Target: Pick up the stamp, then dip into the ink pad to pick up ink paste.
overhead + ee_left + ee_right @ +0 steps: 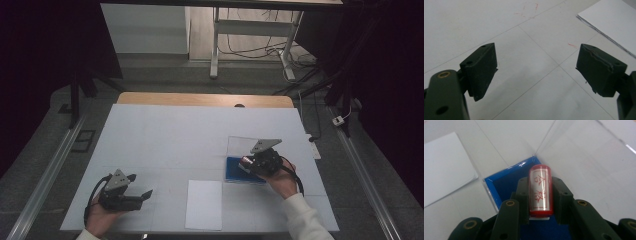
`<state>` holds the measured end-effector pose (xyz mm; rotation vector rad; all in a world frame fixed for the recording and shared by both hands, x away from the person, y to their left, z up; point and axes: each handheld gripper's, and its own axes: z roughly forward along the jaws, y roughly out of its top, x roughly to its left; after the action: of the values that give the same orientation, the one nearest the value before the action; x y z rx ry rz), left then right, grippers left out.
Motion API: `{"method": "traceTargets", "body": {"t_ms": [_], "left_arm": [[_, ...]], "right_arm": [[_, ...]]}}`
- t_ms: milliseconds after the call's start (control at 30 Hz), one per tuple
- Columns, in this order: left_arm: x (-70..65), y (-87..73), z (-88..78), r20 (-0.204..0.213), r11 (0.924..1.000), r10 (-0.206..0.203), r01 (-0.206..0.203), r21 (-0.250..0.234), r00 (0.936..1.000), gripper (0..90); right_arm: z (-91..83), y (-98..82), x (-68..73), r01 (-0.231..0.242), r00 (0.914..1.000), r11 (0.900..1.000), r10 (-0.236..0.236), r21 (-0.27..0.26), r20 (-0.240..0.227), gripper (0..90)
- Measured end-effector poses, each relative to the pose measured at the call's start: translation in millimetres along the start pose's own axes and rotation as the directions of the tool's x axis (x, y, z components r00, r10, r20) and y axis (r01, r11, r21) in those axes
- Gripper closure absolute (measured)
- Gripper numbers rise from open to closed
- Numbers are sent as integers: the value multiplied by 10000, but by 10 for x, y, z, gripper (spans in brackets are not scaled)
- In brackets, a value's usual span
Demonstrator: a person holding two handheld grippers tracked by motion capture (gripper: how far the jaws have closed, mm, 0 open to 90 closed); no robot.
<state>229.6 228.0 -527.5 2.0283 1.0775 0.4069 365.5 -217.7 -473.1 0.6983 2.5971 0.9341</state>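
Observation:
A red stamp (540, 190) with red characters on its white face sits between the black jaws of my right gripper (540, 185), which is shut on it. Below it lies a blue ink pad (506, 181) in a clear case whose lid (584, 157) stands open. From the high view the right gripper (247, 163) hovers over that blue pad (231, 171) at the table's right. My left gripper (141, 187) rests at the front left, open, its two pads (482, 68) far apart over bare white table.
A white sheet of paper (204, 204) lies near the front edge between the two hands; its corner (614, 22) lies at the upper right of the left gripper view. The white table cover (175, 135) stretches back to a wooden edge. Desk legs and cables stand beyond.

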Motion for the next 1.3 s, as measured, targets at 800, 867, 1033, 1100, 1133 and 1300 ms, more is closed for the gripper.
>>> {"method": "traceTargets", "body": {"t_ms": [800, 867, 1033, 1100, 1133, 1300], "left_arm": [[7, -5, 4, -46, 10000, 5, -5, 18, 10000, 174], [6, -4, 4, -42, 10000, 12, -12, 30, 10000, 174], [7, -5, 7, -31, 10000, 13, -13, 44, 10000, 174], [9, -6, 10, -50, 10000, 13, -13, 49, 10000, 174], [8, -7, 10, -38, 10000, 8, -8, 49, 10000, 174], [4, -7, 7, -54, 10000, 38, -38, 53, 10000, 175]], "right_arm": [[-362, 95, -16, -418, 9991, 9856, 425, -1636, 7, 699], [-372, 96, -19, -428, 9991, 9849, 436, -1676, 11, 699], [-375, 97, -21, -359, 9992, 9857, 380, -1647, 93, 699], [-370, 97, -27, -345, 9992, 9865, 371, -1602, 135, 699], [-366, 96, -30, -404, 9990, 9860, 426, -1620, 100, 699], [-353, 101, -11, -340, 9992, 9869, 368, -1579, 147, 700]]}}
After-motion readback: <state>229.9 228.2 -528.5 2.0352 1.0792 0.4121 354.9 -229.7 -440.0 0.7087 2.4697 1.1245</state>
